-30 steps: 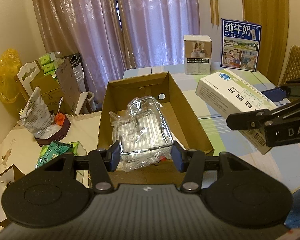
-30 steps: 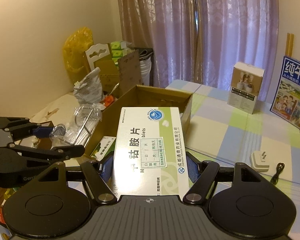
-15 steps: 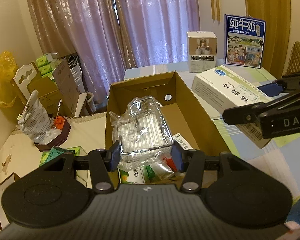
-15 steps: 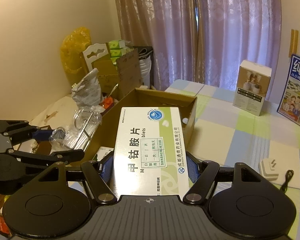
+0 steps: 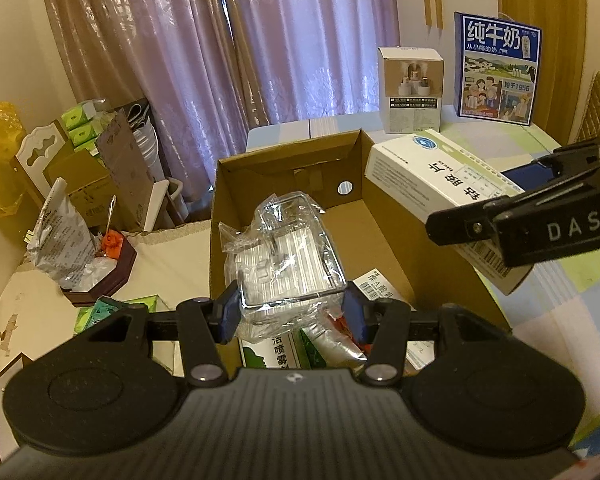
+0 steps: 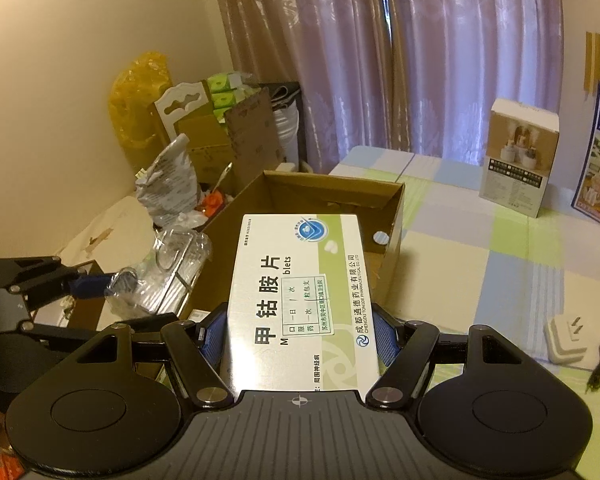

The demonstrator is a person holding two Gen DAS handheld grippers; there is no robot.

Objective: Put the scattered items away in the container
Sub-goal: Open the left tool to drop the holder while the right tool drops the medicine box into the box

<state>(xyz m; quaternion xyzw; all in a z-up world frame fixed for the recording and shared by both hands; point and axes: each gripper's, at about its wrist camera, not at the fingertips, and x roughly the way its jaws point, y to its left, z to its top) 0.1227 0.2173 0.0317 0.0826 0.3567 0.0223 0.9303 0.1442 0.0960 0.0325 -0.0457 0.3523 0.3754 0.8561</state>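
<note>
cardboard box [image 5: 384, 236] below, left tool [image 5: 290, 312] clamping plastic packet [image 5: 288, 256], right tool [image 6: 298, 338] clamping medicine carton [image 6: 300, 292]

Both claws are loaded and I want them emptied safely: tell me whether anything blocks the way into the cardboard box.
Nothing visible does. The cardboard box is open-topped. The left claw holds the clear plastic pack above its near end; the right claw holds the white medicine carton pointing at its opening. Packets already lie inside.

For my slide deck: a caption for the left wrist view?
Left gripper holding a plastic-wrapped pack over the open cardboard box.
</note>
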